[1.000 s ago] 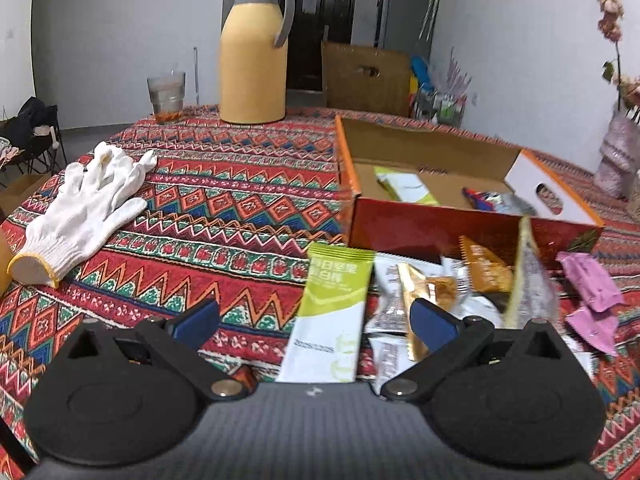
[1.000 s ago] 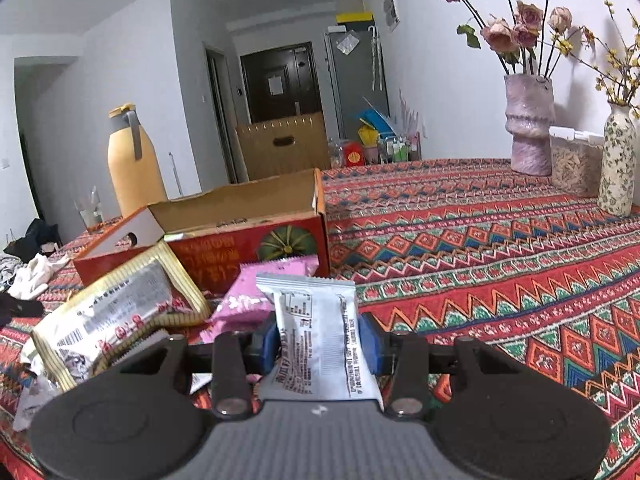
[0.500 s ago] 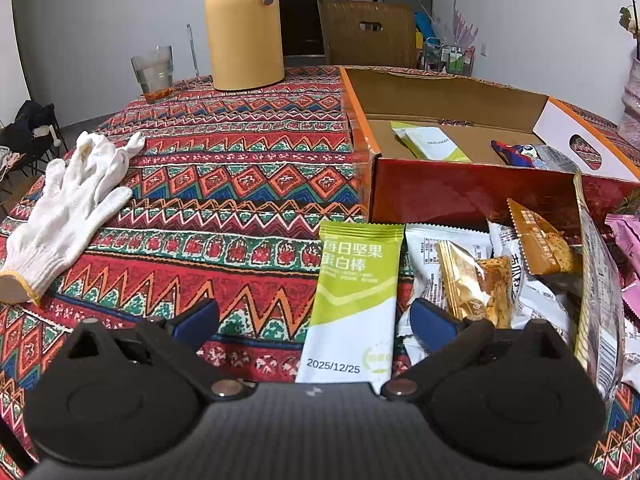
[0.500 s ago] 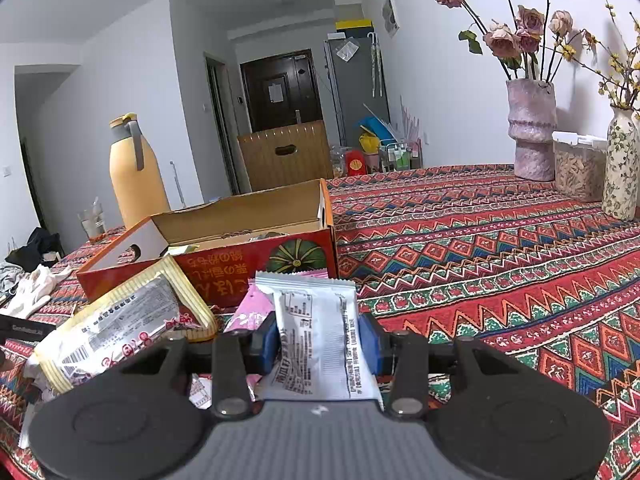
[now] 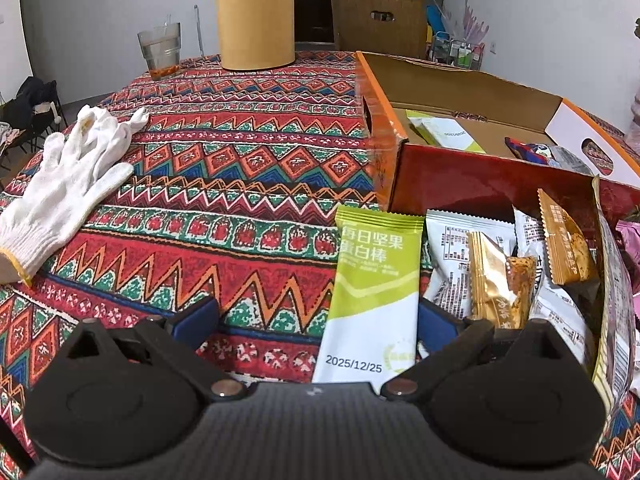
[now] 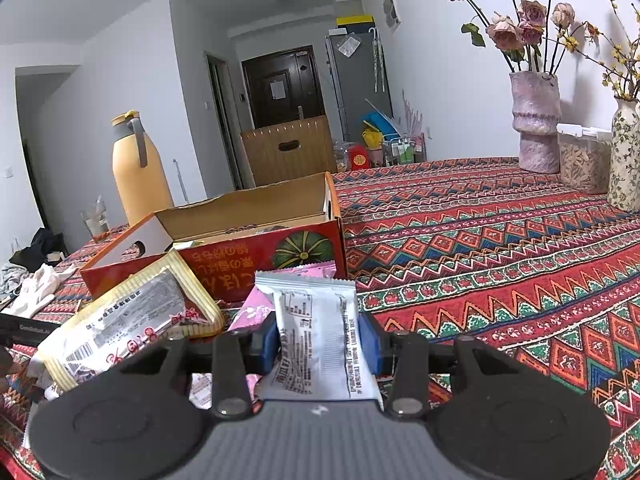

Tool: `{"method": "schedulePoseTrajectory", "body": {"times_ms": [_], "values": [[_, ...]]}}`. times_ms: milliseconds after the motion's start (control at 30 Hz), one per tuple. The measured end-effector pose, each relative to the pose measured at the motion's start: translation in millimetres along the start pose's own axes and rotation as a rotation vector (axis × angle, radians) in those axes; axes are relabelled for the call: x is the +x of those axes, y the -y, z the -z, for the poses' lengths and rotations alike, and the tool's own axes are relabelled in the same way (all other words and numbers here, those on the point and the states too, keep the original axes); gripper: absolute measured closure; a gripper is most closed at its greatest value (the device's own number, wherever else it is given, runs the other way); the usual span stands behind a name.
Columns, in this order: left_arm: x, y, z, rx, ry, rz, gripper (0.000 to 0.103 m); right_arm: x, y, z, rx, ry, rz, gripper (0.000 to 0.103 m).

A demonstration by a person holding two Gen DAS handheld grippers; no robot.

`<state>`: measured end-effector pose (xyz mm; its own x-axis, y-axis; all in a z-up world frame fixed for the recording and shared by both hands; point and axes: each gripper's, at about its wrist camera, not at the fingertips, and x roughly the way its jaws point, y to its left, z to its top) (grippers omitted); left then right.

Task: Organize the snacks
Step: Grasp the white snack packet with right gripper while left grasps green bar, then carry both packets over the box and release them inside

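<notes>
My left gripper (image 5: 316,326) is open over the patterned tablecloth, and a green and white snack bar (image 5: 374,292) lies flat between its blue pads, close to the right one. Beside the bar sits a pile of silver and gold snack packets (image 5: 500,276). Behind them stands an open red cardboard box (image 5: 472,184) with a few snacks inside. My right gripper (image 6: 318,338) is shut on a silver-white snack packet (image 6: 318,336), held above the table in front of the same red box (image 6: 256,256). A pink packet (image 6: 256,308) and a large gold-edged packet (image 6: 128,320) lie just left of it.
A white work glove (image 5: 68,184) lies at the table's left. A yellow thermos jug (image 5: 254,16) and a glass (image 5: 160,50) stand at the far edge. In the right wrist view two vases (image 6: 536,120) and a clear container (image 6: 582,158) stand far right.
My left gripper has come forward and lower, bringing the green bar and snack pile closer and between its pads. The right gripper and its packet have stayed put.
</notes>
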<state>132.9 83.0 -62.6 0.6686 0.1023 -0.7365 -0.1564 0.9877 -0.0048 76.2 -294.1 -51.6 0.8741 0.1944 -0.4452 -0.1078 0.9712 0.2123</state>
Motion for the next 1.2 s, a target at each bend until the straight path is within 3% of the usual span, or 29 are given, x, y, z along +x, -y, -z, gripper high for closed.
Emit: {"method": "schedulePoseTrajectory", "body": {"times_ms": [600,700,867,1200], "values": [[-0.6,-2.5,1.4,0.009,0.002,-0.034,0.001,-2.5,-4.8,2.8,0.002,-0.005,-0.015,0.062],[-7.1,1.8,4.0,0.023,0.017,-0.008,0.018,-2.3,-4.7,2.8,0.003,-0.004,-0.015,0.062],[-17.9,14.0,8.9,0.056,0.044,0.032,0.061,-5.5,-6.5,2.8,-0.001,0.002,-0.02,0.062],[-30.1,15.5,12.7,0.036,0.076,0.042,0.065,-13.9,-12.2,0.2,-0.01,0.022,-0.037,0.062]]}}
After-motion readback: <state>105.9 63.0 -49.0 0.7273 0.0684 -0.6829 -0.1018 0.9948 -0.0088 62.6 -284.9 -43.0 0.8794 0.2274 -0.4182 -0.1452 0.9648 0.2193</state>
